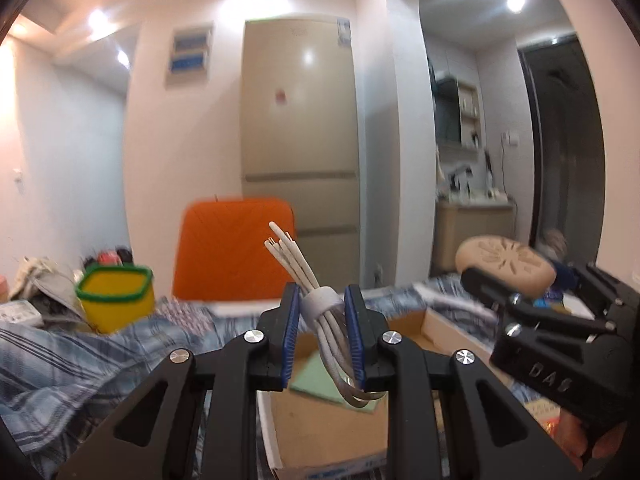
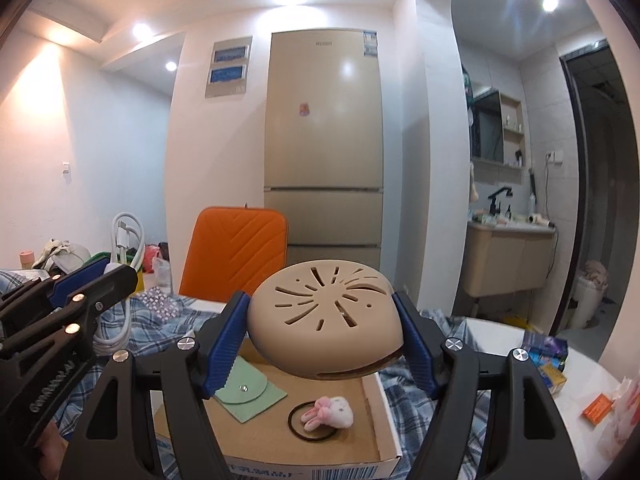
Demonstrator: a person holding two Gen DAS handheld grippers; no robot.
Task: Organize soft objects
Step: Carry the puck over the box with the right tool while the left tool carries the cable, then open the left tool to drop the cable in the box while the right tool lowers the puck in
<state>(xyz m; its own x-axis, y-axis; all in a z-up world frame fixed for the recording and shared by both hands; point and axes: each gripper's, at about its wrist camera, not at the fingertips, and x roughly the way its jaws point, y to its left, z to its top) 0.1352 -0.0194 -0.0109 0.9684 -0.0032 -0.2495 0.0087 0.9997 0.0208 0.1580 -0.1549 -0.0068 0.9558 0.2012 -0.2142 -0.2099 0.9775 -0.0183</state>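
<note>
Standing tall against the far wall: a beige multi-door refrigerator (image 2: 324, 144), with a washbasin alcove (image 2: 508, 240) opening to its right. Spreading below: a bed under a rumpled blue plaid sheet (image 1: 80, 344), an orange quilted case (image 2: 236, 252) leaning upright behind. Lying open on the sheet: a shallow brown cardboard box (image 2: 372, 400), likely the collecting place, already holding a mint-green snap pouch (image 2: 248, 390) and a pink bunny hair tie (image 2: 320, 414). Hovering over the box: right tool (image 2: 322, 332) clamping a beige perforated silicone dome (image 2: 324, 312); left tool (image 1: 322, 320) pinching a strapped white cable bundle (image 1: 320, 304), both seemingly poised for dropping in.
</note>
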